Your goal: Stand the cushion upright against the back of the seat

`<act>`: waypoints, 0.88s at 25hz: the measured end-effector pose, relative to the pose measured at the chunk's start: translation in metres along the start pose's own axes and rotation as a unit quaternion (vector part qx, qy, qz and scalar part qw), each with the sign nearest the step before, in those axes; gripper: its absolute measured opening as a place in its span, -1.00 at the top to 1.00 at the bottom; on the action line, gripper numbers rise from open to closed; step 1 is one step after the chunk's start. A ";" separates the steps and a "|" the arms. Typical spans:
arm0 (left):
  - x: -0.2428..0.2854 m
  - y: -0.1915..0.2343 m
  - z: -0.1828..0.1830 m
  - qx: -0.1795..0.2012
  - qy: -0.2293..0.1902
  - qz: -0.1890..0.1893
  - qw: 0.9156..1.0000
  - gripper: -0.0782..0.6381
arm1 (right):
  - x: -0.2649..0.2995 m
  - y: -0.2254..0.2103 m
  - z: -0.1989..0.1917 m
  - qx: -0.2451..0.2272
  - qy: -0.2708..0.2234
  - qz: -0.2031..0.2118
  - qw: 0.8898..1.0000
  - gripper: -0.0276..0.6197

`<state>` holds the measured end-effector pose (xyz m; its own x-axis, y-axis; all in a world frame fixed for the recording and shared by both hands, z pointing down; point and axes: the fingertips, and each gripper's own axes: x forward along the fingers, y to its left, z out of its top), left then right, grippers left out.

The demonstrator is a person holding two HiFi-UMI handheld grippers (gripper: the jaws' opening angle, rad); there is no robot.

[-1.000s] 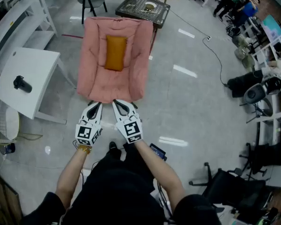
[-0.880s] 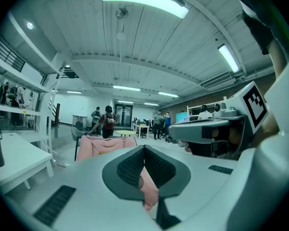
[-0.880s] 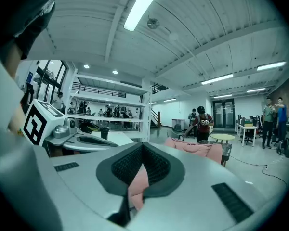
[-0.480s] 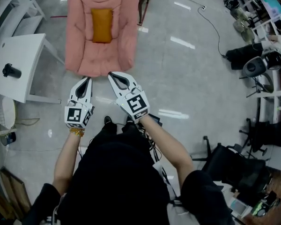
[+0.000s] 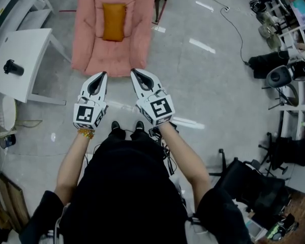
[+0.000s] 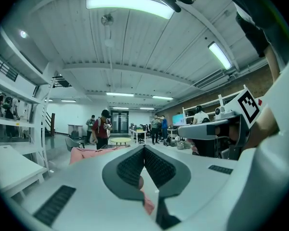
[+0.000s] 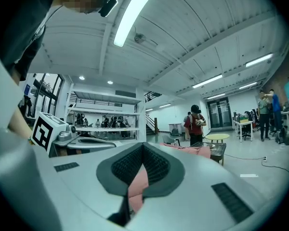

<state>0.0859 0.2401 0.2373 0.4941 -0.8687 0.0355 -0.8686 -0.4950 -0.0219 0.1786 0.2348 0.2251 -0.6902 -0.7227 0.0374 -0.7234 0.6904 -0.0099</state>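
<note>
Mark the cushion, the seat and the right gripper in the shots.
cushion (image 5: 114, 22), head view, middle of its orange face.
seat (image 5: 104, 60), head view, bare pink front part.
right gripper (image 5: 134, 72), head view, tip of its shut jaws.

A black object (image 5: 12, 66) lies on the white table (image 5: 28, 47); a cable (image 5: 234, 23) crosses the floor (image 5: 208, 95).

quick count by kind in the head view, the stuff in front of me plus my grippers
pink seat: 1
orange cushion: 1
white table: 1
black object on the table: 1
grippers: 2 (left gripper, right gripper)
total: 6
</note>
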 end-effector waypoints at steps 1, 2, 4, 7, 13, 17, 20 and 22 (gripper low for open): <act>0.001 -0.001 0.000 0.000 -0.001 -0.001 1.000 0.75 | 0.000 0.000 0.001 -0.002 -0.001 -0.001 1.000 0.87; 0.002 -0.001 -0.001 -0.001 -0.002 -0.003 1.000 0.75 | 0.000 0.001 0.002 -0.005 -0.003 -0.003 1.000 0.87; 0.003 -0.002 -0.002 -0.004 -0.002 -0.006 1.000 0.74 | 0.000 0.003 0.005 -0.013 -0.009 -0.006 1.000 0.87; 0.006 -0.006 -0.002 -0.006 0.001 -0.009 1.000 0.75 | -0.002 0.003 0.006 -0.019 -0.012 -0.007 1.000 0.87; 0.011 -0.006 -0.010 -0.011 0.006 -0.017 1.000 0.75 | -0.002 -0.001 0.001 -0.021 -0.008 -0.014 1.000 0.87; 0.016 -0.001 -0.014 -0.012 0.008 -0.020 1.000 0.75 | 0.004 -0.003 -0.004 -0.022 -0.004 -0.017 1.000 0.87; 0.012 -0.003 -0.016 -0.018 0.017 -0.019 1.000 0.75 | 0.001 -0.001 -0.005 -0.021 0.005 -0.016 1.000 0.87; 0.006 -0.007 -0.018 -0.024 0.027 -0.018 0.999 0.75 | -0.004 0.003 -0.006 -0.018 0.012 -0.014 1.000 0.87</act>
